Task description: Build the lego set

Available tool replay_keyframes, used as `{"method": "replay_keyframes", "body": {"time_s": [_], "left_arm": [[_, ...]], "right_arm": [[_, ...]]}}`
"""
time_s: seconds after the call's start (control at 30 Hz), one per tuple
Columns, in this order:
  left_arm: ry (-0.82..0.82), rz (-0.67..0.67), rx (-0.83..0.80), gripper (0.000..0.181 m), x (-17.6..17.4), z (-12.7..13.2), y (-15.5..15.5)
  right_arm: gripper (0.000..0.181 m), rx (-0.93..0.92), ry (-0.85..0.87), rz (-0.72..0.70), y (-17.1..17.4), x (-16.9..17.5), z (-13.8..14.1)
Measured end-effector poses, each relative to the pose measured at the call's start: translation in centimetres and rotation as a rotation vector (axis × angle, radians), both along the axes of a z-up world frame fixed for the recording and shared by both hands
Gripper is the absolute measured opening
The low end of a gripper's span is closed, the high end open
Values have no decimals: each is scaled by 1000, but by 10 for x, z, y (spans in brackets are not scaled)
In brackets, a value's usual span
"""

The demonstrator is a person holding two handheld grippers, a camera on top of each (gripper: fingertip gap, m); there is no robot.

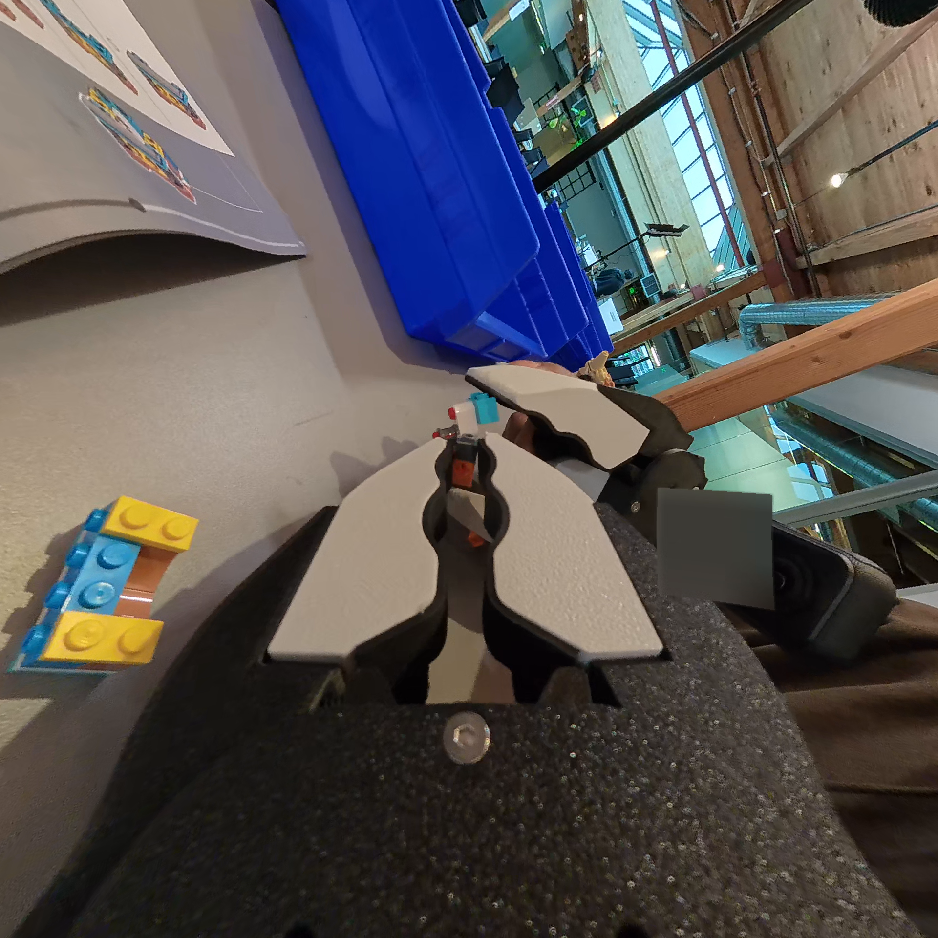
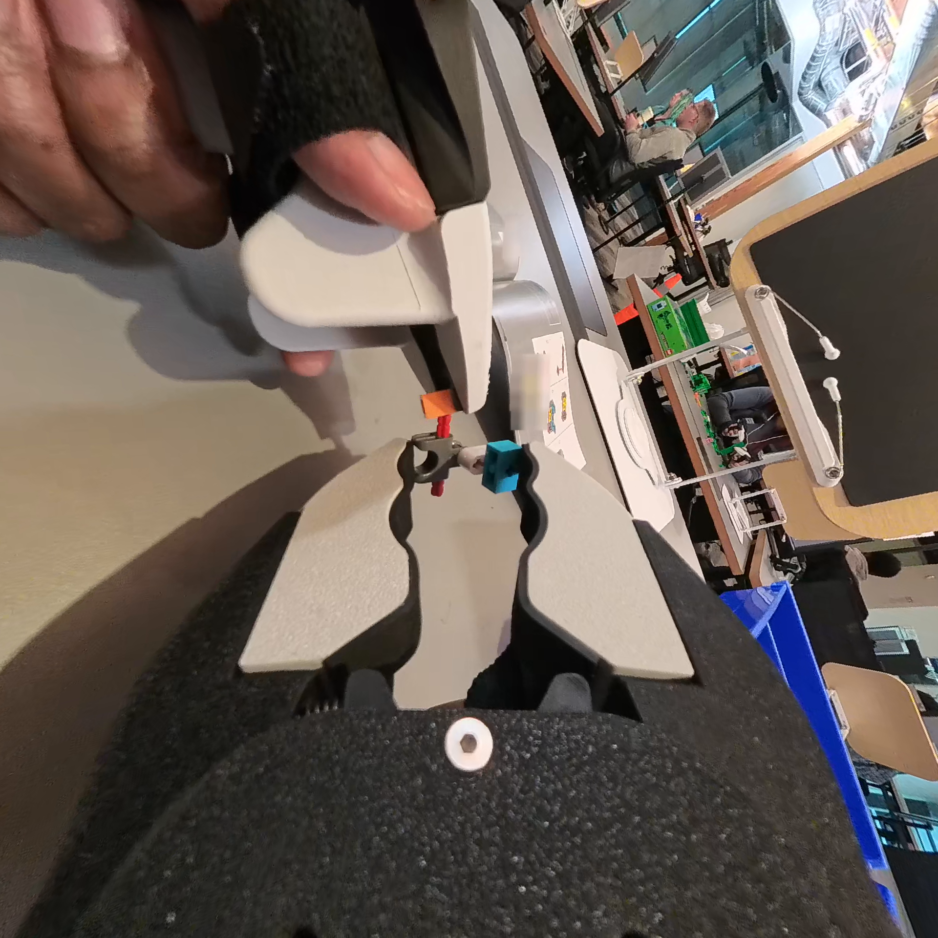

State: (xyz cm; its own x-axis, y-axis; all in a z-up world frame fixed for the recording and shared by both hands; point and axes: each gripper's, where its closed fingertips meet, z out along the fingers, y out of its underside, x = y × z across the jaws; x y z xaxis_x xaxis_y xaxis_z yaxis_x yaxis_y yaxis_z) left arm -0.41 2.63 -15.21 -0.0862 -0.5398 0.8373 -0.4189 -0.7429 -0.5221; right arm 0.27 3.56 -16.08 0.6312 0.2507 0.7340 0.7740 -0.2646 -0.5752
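Note:
My left gripper (image 1: 463, 446) is shut on a small orange and dark grey piece (image 1: 463, 469), held above the grey table (image 1: 203, 380). My right gripper (image 2: 464, 457) is shut on a small assembly (image 2: 457, 459) that spans its fingertips: a dark grey connector (image 2: 431, 457) with a red pin, a white piece and a teal brick (image 2: 502, 467). The two grippers meet tip to tip. The red pin points at the orange piece (image 2: 435, 406) in the left gripper (image 2: 464, 403). The right gripper (image 1: 479, 413) with its teal brick (image 1: 483, 406) also shows in the left wrist view.
A partial build of yellow, blue and brown bricks (image 1: 101, 583) lies on the table at the left. An open instruction booklet (image 1: 127, 101) lies farther off. Blue bins (image 1: 431, 177) stand along the table's far side. A hand (image 2: 101, 116) holds the left gripper. The grippers are tip to tip, or close to it.

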Motion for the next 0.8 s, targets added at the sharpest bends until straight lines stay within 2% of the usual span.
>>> {"method": "replay_keyframes", "body": {"time_s": [0.47, 0.8], "left_arm": [[9, 92, 48, 8, 1, -3, 5], [13, 144, 25, 8, 0, -4, 9]], "right_arm": [[39, -13, -24, -33, 3, -1, -3], [39, -3, -87, -63, 5, -3, -2]]}}
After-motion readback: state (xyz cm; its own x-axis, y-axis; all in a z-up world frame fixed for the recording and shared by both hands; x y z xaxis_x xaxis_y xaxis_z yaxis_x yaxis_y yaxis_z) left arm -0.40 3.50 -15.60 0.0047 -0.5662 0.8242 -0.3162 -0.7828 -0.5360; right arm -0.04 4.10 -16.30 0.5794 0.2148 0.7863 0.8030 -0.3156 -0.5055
